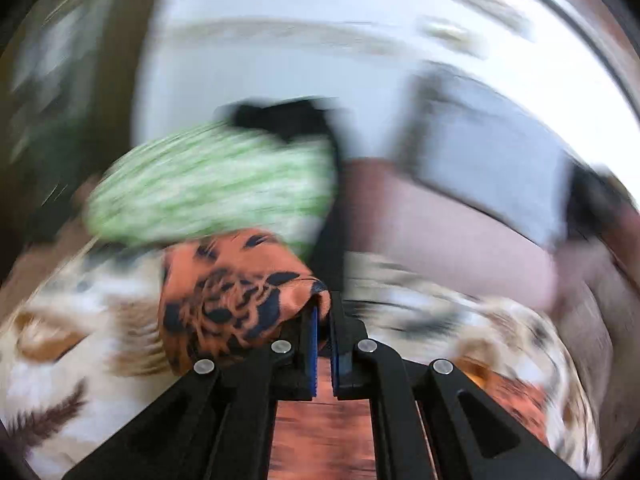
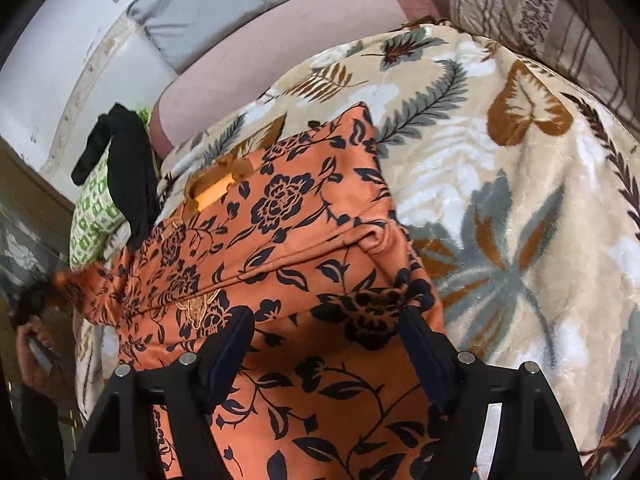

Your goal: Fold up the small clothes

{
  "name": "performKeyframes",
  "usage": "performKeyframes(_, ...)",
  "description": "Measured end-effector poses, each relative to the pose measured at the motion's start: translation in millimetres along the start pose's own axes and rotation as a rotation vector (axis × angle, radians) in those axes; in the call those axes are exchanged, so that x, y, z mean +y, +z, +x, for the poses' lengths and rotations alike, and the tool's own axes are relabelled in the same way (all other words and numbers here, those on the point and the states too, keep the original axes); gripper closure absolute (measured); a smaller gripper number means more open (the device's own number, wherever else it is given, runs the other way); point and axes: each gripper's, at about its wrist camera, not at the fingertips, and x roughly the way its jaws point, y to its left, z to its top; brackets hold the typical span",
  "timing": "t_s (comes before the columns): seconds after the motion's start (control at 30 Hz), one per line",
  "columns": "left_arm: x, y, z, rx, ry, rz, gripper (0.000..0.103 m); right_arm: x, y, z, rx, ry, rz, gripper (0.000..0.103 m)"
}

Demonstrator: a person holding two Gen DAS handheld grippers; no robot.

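An orange garment with a black flower print lies spread on a leaf-patterned blanket. My right gripper is open, its two fingers standing apart just above the garment's near part, holding nothing. My left gripper is shut on a bunched edge of the same orange garment, lifted off the blanket; the left wrist view is blurred by motion. In the right wrist view the left gripper shows dimly at the garment's far left corner.
A green-and-white patterned cloth with a black garment draped over it lies at the blanket's left end; both also show in the left wrist view. A pink mattress, grey pillow and plaid cushion lie behind.
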Motion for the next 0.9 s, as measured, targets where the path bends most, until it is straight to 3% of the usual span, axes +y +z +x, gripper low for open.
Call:
performKeyframes(0.07, -80.7, -13.2, 2.4, 0.024, -0.113, 0.100, 0.099, -7.2, -0.5, -6.7, -0.019, 0.013, 0.021, 0.025)
performKeyframes(0.13, -130.3, -33.2, 11.0, 0.073, -0.199, 0.139, 0.098, -15.3, -1.3, -13.8, -0.033, 0.028, 0.044, 0.025)
performKeyframes(0.17, -157.5, -47.8, 20.1, 0.116, -0.247, 0.176, 0.084, -18.4, -1.6, -17.0, -0.039, 0.030, 0.051, 0.025)
performKeyframes(0.2, -179.8, -63.3, 31.0, 0.184, -0.299, 0.240, 0.046, -22.5, -1.6, -20.3, -0.042, 0.035, 0.063, 0.025)
performKeyframes(0.27, -203.2, -95.4, 48.9, 0.298, -0.318, 0.336, 0.034, -27.3, -0.4, -23.4, -0.038, 0.046, 0.076, 0.025)
performKeyframes(0.3, -201.4, -107.7, 54.5, 0.338, -0.285, 0.361, 0.034, -28.4, 0.7, -25.2, -0.038, 0.048, 0.078, 0.025)
performKeyframes(0.37, -179.7, -116.0, 53.5, 0.341, -0.242, 0.344, 0.034, -26.7, 4.5, -27.5, -0.038, 0.060, 0.063, 0.023)
performKeyframes(0.5, -107.0, -118.6, 34.9, 0.324, -0.125, 0.237, 0.032, -9.0, 20.1, -15.6, -0.017, 0.095, 0.028, 0.022)
performKeyframes(0.6, -49.9, -126.1, 36.3, 0.357, -0.001, 0.162, 0.031, 10.2, 35.8, 7.2, 0.029, 0.176, 0.028, 0.022)
performKeyframes(0.67, -15.7, -135.3, 39.7, 0.385, 0.066, 0.118, 0.032, 20.5, 53.0, 28.0, 0.040, 0.179, 0.036, 0.022)
performKeyframes(0.77, 7.1, -151.7, 37.8, 0.379, 0.116, 0.117, 0.032, 11.3, 75.6, 73.1, 0.125, 0.278, 0.228, 0.022)
performKeyframes(0.9, 8.9, -166.7, 30.6, 0.360, 0.139, 0.214, 0.031, 1.8, 82.4, 118.0, 0.184, 0.309, 0.419, 0.022)
